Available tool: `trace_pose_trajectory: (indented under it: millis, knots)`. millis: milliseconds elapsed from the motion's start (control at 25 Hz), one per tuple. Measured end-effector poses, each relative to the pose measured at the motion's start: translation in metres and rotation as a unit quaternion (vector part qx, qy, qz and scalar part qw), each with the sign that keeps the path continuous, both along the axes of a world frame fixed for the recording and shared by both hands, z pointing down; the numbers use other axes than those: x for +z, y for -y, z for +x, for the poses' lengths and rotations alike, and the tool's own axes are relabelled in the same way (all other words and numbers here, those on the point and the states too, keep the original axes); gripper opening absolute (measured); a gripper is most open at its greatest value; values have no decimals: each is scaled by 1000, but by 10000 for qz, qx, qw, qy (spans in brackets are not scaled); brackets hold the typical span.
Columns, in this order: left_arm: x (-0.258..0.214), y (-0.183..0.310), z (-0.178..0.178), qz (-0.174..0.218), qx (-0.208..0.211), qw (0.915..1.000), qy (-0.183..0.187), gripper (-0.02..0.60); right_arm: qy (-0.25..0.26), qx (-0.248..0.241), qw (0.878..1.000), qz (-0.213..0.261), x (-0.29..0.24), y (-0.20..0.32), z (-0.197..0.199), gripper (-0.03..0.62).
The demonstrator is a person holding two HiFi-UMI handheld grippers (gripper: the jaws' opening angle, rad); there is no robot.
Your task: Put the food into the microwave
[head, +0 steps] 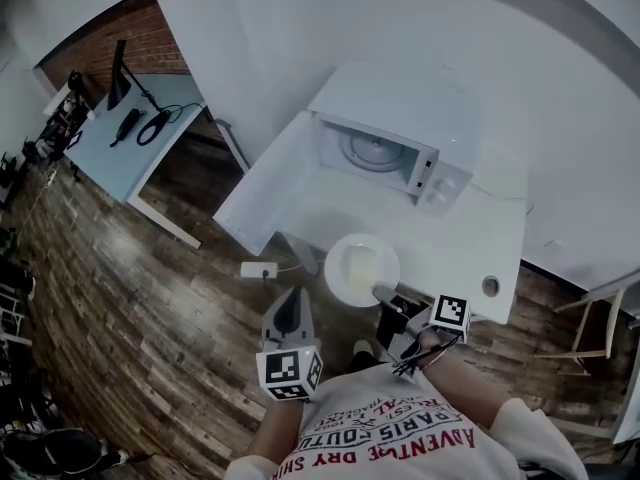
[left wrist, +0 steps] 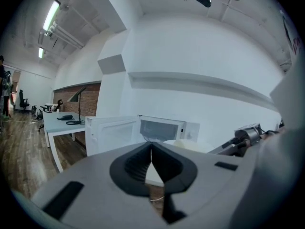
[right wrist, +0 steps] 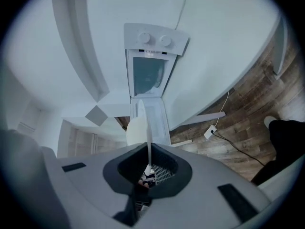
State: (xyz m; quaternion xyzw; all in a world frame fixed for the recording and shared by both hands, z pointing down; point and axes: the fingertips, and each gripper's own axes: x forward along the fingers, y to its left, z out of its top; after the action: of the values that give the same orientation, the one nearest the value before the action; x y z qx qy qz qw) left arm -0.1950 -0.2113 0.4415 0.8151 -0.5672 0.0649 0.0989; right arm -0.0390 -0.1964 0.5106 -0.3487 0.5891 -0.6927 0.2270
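White round plate (head: pixel 352 286) with a pale yellowish piece of food (head: pixel 361 264) lying flat on it: it's up in the air at the near edge of the white surface (head: pixel 480 233), right in front of the white microwave (head: pixel 440 173) and outside it. The microwave door (head: pixel 275 183) stands wide open to the left, and the round glass turntable (head: pixel 374 149) shows inside the cavity.

The right gripper (head: pixel 381 291) has its jaws pinched tight on the plate's near right rim. In the right gripper view the plate shows edge-on as a thin white line running straight into the clamped jaws, and the microwave looks rolled on its side, its two knobs (right wrist: pixel 152 38) on top.

The left gripper (head: pixel 291 296) sits just left of the plate, clear of it. Its jaws are closed tip to tip with nothing between them, plain in the left gripper view. Both grippers point ahead at the microwave, tipped slightly down.

Only the head view catches the white power strip (head: pixel 258 269) on the wooden floor (head: pixel 130 308) and the pale blue desk (head: pixel 125 153) far left.
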Motion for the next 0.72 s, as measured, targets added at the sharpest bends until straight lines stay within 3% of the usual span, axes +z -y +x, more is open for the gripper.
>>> trace_pose_trajectory:
  millis: [440,720]
  knots:
    - [2,77,60,-97,290,9995,4,6,158,335,9992,-145,5,68,51,21]
    - [5,131,85,-93,776,9969,-41,6,191,747,9970,-113,7,100,68,21]
